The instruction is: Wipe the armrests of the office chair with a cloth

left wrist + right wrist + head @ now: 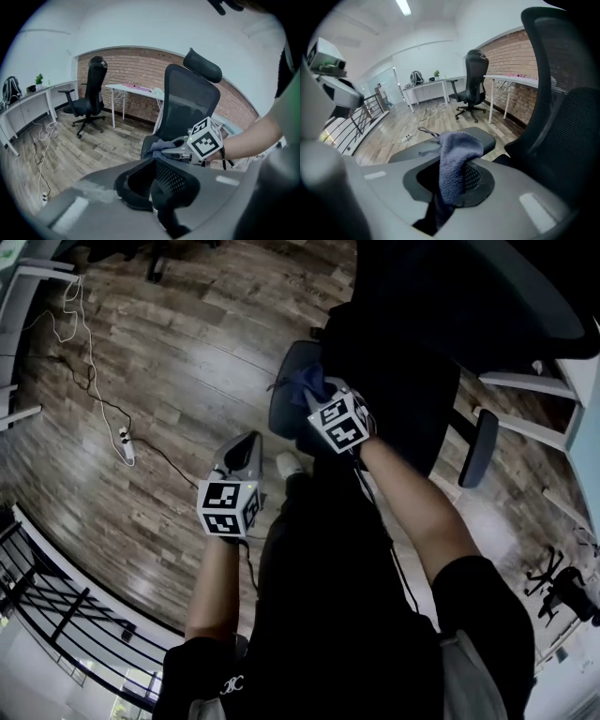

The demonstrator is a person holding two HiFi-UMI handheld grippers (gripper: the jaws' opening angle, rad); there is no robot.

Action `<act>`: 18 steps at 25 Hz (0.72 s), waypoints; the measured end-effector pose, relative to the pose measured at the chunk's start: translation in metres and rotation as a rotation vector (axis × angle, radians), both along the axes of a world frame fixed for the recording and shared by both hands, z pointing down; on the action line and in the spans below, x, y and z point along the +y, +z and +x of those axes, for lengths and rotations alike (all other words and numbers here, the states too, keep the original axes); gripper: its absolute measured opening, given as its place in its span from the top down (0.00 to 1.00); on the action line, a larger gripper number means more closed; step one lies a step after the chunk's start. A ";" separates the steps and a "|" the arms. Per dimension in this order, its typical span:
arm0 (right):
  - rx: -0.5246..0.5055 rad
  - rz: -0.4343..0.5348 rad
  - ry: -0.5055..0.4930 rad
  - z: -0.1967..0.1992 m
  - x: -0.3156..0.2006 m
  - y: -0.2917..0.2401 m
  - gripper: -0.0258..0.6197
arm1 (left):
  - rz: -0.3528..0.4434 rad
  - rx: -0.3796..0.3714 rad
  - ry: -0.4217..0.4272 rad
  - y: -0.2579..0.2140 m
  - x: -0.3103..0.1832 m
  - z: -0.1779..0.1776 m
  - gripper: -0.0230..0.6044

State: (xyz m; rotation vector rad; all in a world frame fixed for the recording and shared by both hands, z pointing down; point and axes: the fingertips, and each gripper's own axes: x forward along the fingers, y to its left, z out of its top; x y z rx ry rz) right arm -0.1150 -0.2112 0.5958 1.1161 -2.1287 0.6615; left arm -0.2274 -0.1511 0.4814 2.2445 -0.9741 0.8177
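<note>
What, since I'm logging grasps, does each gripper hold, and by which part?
The right gripper pinches the blue cloth near its middle, one end bunched ahead; the left gripper holds nothing.

No readable text, labels or numbers anywhere in view.

Soft terry against hard plastic, with glossy wood below.
The cloth [459, 147] is fuzzy, looped blue-grey terry. The armrest [480, 137] is a smooth, matt dark pad. The chair back [192, 101] is fine black mesh. The right gripper [447, 187] has a smooth matt grey plastic shell with dotted black lining. The floor [187, 362] planks show wood grain with a sheen, and the wall [136, 63] is rough brick.
</note>
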 end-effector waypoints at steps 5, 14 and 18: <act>-0.074 0.030 -0.105 -0.012 0.037 0.000 0.88 | 0.003 -0.042 0.080 0.004 -0.006 0.018 0.96; 0.205 0.099 -0.363 0.019 0.061 0.060 0.88 | 0.002 -0.124 0.182 0.010 -0.003 0.032 0.96; 0.215 0.147 -0.417 0.006 0.039 0.059 0.88 | -0.007 -0.127 0.186 0.014 -0.004 0.039 0.96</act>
